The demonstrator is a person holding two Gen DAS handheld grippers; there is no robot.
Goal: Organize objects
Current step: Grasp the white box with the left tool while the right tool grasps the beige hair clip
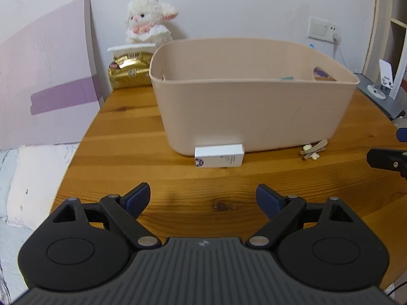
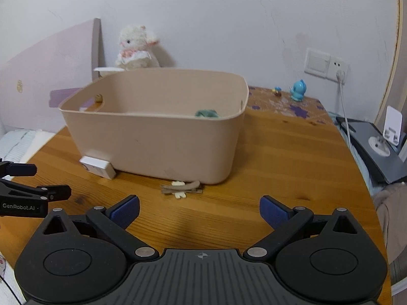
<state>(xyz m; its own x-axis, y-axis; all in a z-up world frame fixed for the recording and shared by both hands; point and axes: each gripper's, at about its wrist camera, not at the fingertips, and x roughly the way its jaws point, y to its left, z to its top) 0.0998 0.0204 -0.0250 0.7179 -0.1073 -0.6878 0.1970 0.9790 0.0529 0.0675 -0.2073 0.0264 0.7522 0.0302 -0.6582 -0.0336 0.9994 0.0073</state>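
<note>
- The left gripper [image 1: 202, 200] is hovering over the near part of the wooden tabletop [image 1: 122, 157], its blue-padded fingers [image 1: 137, 199] spread wide apart and gripping nothing.
- The right gripper [image 2: 199, 211] is doing the same thing further right, jaws gaping wide, nothing between them.
- The big beige plastic storage bin [image 1: 254, 106] is sitting mid-table, and a small white rectangular box [image 1: 219, 156] is lying flat, touching the bin's near wall.
- A little bundle of tan and cream hair clips [image 1: 314, 150] is lying on the wood just beside the bin's near wall, to the right of the box.
- Something crumpled and green [image 2: 207, 113] is peeking over the rim inside the bin, can't tell what it is.
- A fluffy white plush lamb [image 1: 148, 20] is sitting at the far left against the wall, on top of a gold foil package [image 1: 129, 72].
- A blue toy figure [image 2: 297, 91] is standing on a purple-flowered mat [image 2: 285, 104] at the far right.
</note>
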